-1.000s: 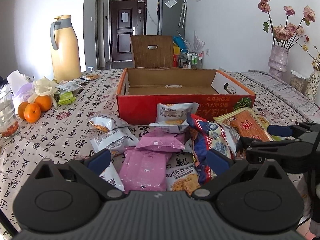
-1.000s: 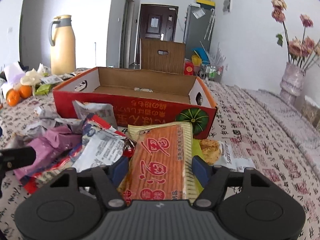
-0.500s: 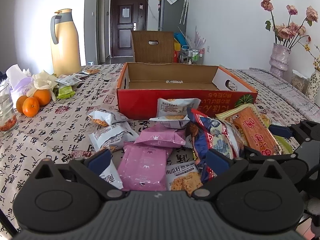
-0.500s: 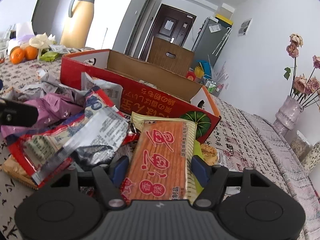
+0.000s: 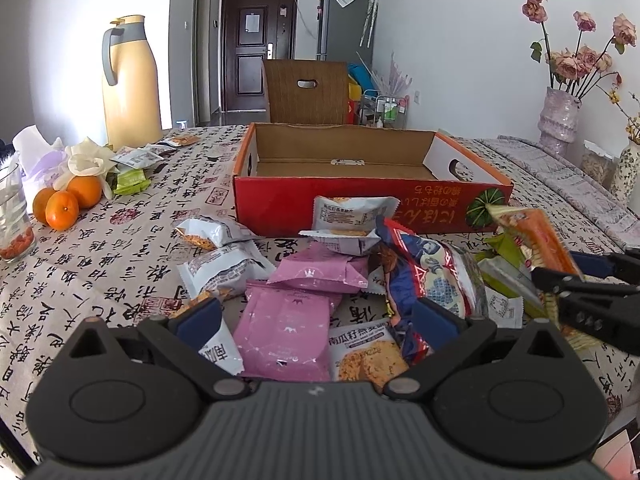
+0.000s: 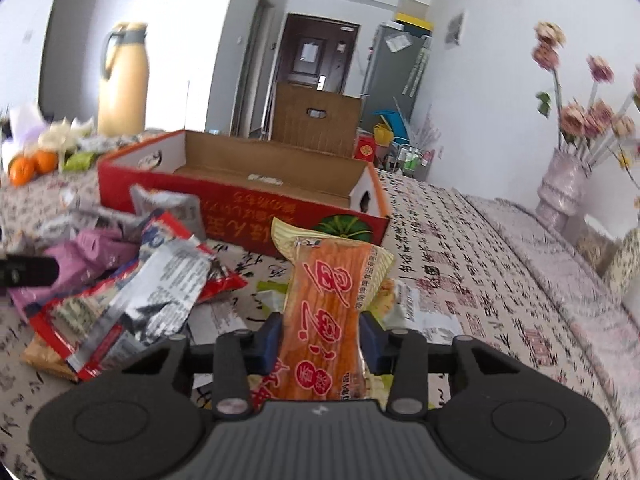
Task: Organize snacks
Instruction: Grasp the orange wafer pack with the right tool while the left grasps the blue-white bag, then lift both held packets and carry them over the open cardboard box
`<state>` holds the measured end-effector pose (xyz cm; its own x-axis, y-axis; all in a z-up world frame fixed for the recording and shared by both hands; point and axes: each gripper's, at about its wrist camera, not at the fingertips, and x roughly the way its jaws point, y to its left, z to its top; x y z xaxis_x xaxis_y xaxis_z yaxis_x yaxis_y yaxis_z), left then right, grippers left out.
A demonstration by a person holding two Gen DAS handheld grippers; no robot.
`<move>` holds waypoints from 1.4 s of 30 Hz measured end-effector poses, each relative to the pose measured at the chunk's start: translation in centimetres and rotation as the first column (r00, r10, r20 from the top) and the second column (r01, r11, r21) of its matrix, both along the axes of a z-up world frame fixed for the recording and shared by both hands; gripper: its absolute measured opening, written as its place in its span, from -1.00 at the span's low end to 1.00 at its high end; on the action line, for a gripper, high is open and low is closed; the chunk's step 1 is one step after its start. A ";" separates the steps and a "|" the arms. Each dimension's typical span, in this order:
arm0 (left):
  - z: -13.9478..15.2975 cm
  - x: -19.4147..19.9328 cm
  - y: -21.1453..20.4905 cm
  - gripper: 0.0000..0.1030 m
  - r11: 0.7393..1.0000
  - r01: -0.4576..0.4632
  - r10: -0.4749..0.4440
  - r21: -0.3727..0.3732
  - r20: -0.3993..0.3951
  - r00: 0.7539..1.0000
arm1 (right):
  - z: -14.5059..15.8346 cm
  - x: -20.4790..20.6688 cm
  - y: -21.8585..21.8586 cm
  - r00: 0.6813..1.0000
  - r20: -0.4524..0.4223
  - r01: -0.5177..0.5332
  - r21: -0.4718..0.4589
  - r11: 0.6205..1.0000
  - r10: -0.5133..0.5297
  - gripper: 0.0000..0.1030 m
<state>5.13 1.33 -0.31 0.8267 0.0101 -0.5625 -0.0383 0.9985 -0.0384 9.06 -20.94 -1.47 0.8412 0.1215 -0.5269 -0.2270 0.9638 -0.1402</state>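
A: Where is the orange snack packet (image 6: 324, 312)?

B: Between the blue pads of the right hand-held gripper (image 6: 320, 338). Its jaws are closing and the pads press both sides of the packet, whose far end rises tilted above the loose snacks. From the left wrist view the same packet sticks up at the right edge.

A: And the left hand-held gripper (image 5: 316, 316)?

B: Spread wide, grasping nothing. It hangs over the pile, with two pink packets (image 5: 288, 332) and a blue-and-red bag (image 5: 432, 276) lying between its fingers on the desk (image 5: 120, 248).

A: What about the box?

B: The red cardboard box (image 5: 352, 204) stands just behind the pile, open on top with bare cardboard inside. A white packet (image 5: 352, 212) leans against its front wall.

A: Anything else nearby?

B: Oranges (image 5: 68, 200) sit at the left of the patterned cloth, a yellow thermos jug (image 5: 128, 84) behind them.
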 end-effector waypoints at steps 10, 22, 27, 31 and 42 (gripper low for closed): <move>0.8 1.7 -3.8 1.00 0.997 0.073 -0.073 0.004 -0.012 0.997 | 1.3 -0.7 -2.8 1.000 0.020 0.010 0.100 0.995 -0.012 -0.23; -1.6 4.9 -7.6 0.96 0.999 0.047 -0.046 -0.001 -0.129 0.991 | 1.1 0.0 -5.1 1.000 0.013 -0.004 0.166 0.986 0.002 -0.22; -2.3 5.8 -7.9 0.56 0.999 0.029 -0.031 -0.018 -0.158 0.987 | 0.7 0.2 -5.1 1.000 0.000 -0.018 0.177 0.984 0.019 -0.22; -2.3 5.8 -7.7 0.43 0.999 0.023 -0.028 -0.032 -0.159 0.987 | 0.5 0.1 -5.3 1.000 -0.002 -0.019 0.186 0.982 0.019 -0.22; -0.9 4.8 -6.6 0.17 0.997 0.028 -0.037 -0.070 -0.126 0.991 | 0.8 -0.4 -5.3 1.000 0.004 -0.010 0.194 0.981 0.009 -0.21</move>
